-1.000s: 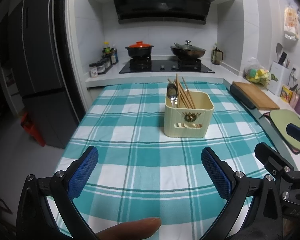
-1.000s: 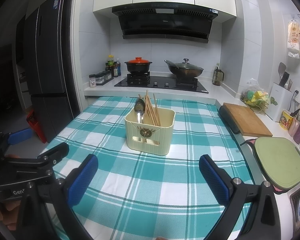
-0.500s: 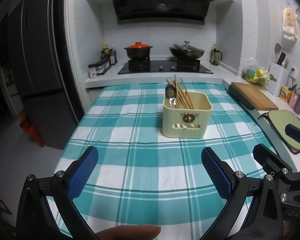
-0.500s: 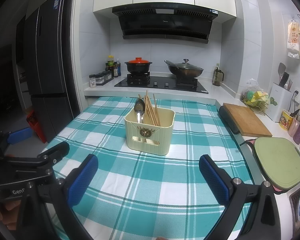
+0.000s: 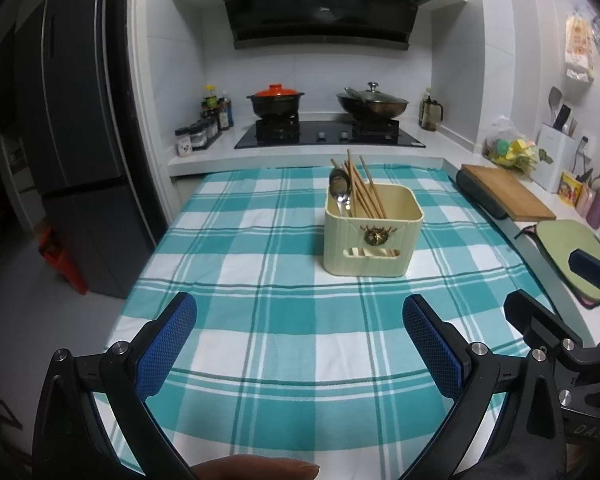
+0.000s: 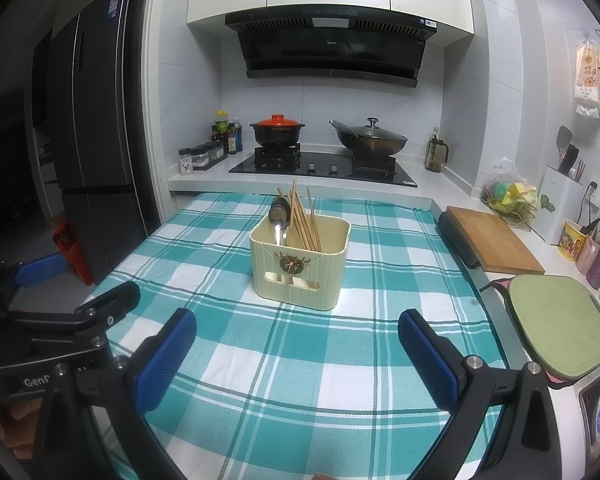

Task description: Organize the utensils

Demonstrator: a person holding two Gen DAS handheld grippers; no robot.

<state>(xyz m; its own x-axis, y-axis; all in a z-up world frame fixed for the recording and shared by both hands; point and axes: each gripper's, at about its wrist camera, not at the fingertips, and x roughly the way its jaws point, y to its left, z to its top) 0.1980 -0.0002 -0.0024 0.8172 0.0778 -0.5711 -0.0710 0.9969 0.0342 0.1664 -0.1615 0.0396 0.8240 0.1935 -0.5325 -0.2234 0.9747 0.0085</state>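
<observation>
The cream utensil holder (image 5: 374, 236) stands upright on the teal-and-white checked cloth (image 5: 260, 320) that covers the tabletop, toward the far middle of it, with a small dark emblem and a slot on the side facing the cameras. Inside it a bundle of wooden chopsticks (image 5: 362, 188) leans toward the back left, their tips rising above the rim, and a metal spoon (image 5: 340, 194) stands just beside them with its bowl upward; a second spoon may sit behind it, but that is hard to tell. The left tool (image 5: 300, 344) hangs over the near part of the cloth with its blue-padded fingers spread wide and nothing between them, well apart from the holder. The right tool (image 6: 298, 348) is likewise spread wide and empty over the near cloth, and each tool shows at the edge of the other's view. Beyond the cloth, a black cooktop (image 6: 324, 168) carries a pot with an orange lid (image 6: 277, 128) and a lidded wok (image 6: 370, 140). To the right lie a wooden cutting board (image 6: 492, 240) and a green board (image 6: 558, 320).
</observation>
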